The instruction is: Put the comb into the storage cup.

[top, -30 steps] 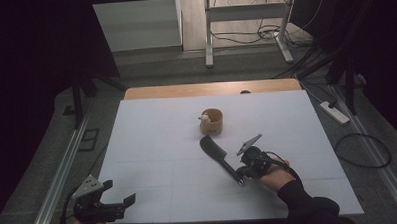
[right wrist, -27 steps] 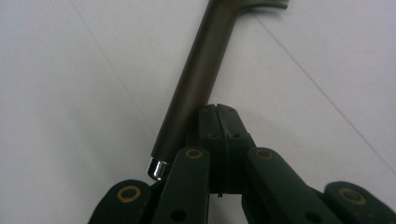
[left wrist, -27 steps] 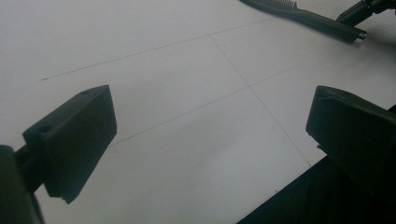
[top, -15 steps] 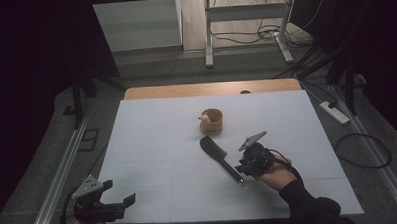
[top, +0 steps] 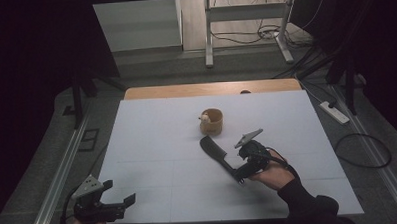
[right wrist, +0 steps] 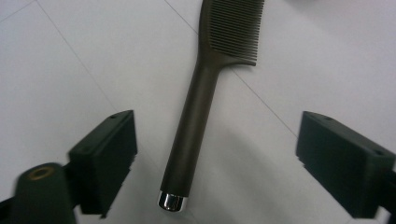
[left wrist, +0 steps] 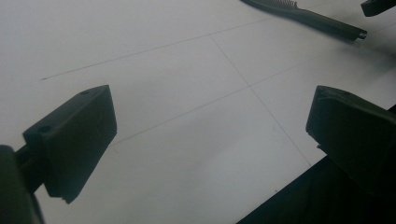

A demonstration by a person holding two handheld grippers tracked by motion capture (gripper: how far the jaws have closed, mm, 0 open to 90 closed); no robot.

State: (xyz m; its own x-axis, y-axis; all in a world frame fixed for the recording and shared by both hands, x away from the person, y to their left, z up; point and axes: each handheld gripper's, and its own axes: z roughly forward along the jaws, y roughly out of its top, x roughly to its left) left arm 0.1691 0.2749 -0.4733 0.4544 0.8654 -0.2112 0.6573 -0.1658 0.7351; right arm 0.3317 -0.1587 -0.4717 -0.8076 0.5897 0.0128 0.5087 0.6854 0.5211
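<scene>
The comb [right wrist: 194, 112] is being released near the tabletop's [top: 152, 128] middle by the right gripper [right wrist: 215, 163], whose jaws have just been opening; withdrawal seems next. The left gripper [left wrist: 205, 140] is being held open, empty.

Comb [right wrist: 198, 93]: dark brown, chrome end cap. Table [top: 152, 138]: white, thin grey grid lines. Cup [top: 211, 121] beyond comb: tan.

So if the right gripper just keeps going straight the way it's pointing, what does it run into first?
Probably the black comb. It lies on the white table straight ahead of the right gripper, whose jaws have just opened and stand apart either side of the handle, touching nothing. The comb's toothed head lies further along.
</scene>
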